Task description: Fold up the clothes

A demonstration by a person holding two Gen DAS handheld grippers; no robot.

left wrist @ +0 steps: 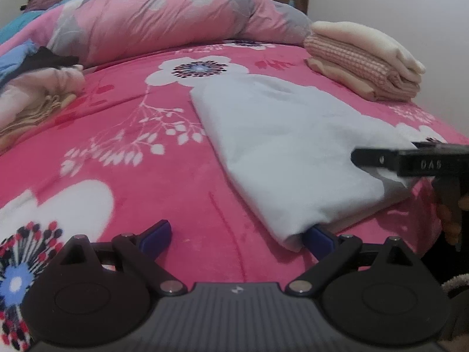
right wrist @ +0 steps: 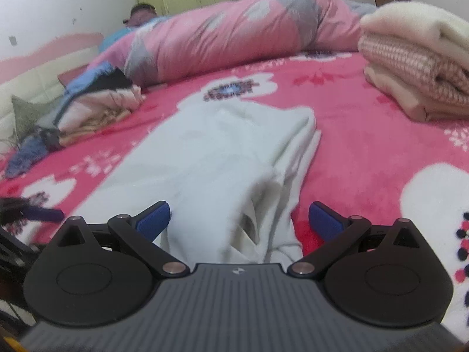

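— Where's the garment sitting relative to my two tools?

— The white garment (left wrist: pixel 281 146) lies flat on the pink floral blanket (left wrist: pixel 146 152), folded into a long strip, close to the near edge of the bed. My left gripper (left wrist: pixel 237 236) is spread wide, and only its right fingertip (left wrist: pixel 318 239) is at the cloth, touching or tucked just under the near folded corner. The left fingertip is well clear, over bare blanket.

— And the right one?

— My right gripper (right wrist: pixel 239 220) is also wide, holding nothing. The near end of the white garment (right wrist: pixel 222 158) runs straight in between its two blue pads (right wrist: pixel 154 220), with loose layered folds bunched there. Whether the pads touch the fabric I cannot tell; the frame is blurred. In the left wrist view the right gripper (left wrist: pixel 381 160) reaches in from the right edge, over the garment's right side.

— Anything else on the bed?

— A stack of folded clothes (left wrist: pixel 363 64), cream and pink knit, toward the far right corner. A loose pile of clothes (left wrist: pixel 38 94) along the left edge. A rolled pink quilt (left wrist: pixel 164 20) lies across the far side, and a person (right wrist: pixel 140 14) is partly visible behind it.
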